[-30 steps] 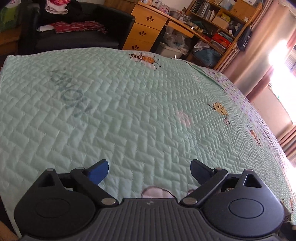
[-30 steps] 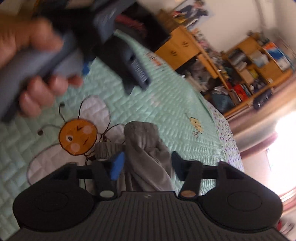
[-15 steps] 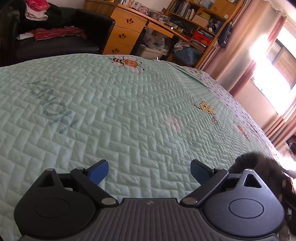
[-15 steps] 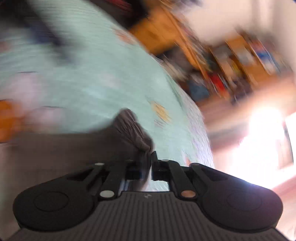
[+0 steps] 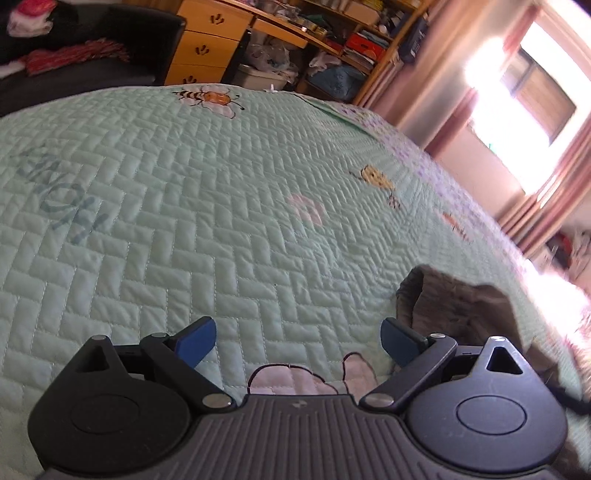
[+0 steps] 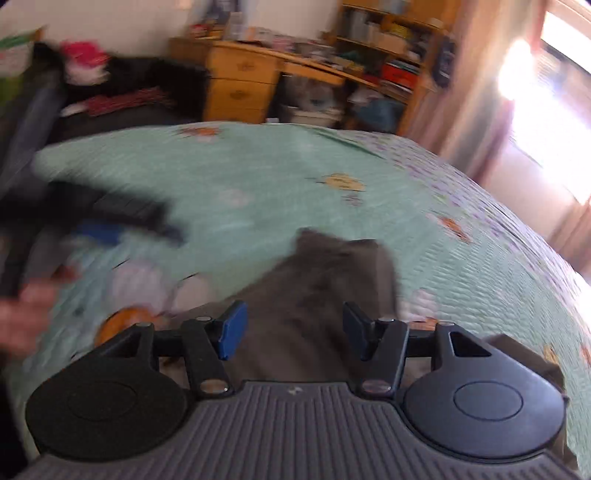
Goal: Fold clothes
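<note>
1. The right hand-held gripper (image 6: 291, 328) has let go! Half a second ago its blue pads were pinched shut on the grey garment (image 6: 325, 295); now they stand well apart, with the cloth lying between and beyond them at lower centre of the right view.
2. The garment has come down onto the green quilt (image 5: 221, 221). In the left view it has grown from a dark lump at the right edge into a crumpled heap (image 5: 461, 306) at lower right, just beyond the right-hand pad.
3. The left hand-held gripper (image 5: 297, 339) is unchanged: jaws wide apart, nothing between them but quilt.
4. In the right view that left tool shows as a dark blur at middle left, the person's hand (image 6: 26, 314) on it at the left edge.
5. Beyond the bed: a black sofa (image 5: 92, 66) upper left, yellow drawers (image 5: 207, 48) top centre, cluttered shelves (image 5: 354, 33), a glaring window (image 5: 524, 92) upper right.
6. The right view is motion-blurred; fine detail of the cloth cannot be told.
</note>
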A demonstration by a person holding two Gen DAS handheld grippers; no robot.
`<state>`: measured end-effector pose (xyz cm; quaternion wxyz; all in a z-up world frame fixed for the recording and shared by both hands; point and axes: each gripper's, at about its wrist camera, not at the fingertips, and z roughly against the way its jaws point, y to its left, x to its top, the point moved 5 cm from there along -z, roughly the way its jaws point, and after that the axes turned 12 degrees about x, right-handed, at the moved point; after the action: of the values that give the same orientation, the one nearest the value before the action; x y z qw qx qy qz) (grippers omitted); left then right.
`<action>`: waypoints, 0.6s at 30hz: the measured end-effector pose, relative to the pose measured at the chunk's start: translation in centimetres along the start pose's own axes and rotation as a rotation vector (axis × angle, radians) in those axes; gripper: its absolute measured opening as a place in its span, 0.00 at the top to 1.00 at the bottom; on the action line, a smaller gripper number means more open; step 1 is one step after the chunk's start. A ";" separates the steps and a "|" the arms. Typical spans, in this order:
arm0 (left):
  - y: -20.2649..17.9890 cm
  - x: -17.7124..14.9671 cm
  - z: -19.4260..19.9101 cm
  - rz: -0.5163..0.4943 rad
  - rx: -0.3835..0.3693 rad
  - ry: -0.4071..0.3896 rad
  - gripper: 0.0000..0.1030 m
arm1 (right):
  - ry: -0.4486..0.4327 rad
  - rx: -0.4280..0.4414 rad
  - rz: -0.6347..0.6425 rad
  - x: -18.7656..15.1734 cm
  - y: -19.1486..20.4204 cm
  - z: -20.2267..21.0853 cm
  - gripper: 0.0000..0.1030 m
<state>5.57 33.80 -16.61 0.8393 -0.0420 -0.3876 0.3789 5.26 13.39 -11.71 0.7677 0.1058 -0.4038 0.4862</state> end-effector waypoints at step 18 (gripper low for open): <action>3.0 1.7 0.5 0.099 -0.033 -0.021 0.06 | 0.232 -0.194 0.419 -1.3 6.7 -6.1 0.49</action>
<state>4.12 36.91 -16.29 0.8146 -0.0709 -0.3999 0.4141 2.61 19.32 -18.14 0.6981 -0.1107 -0.3706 0.6026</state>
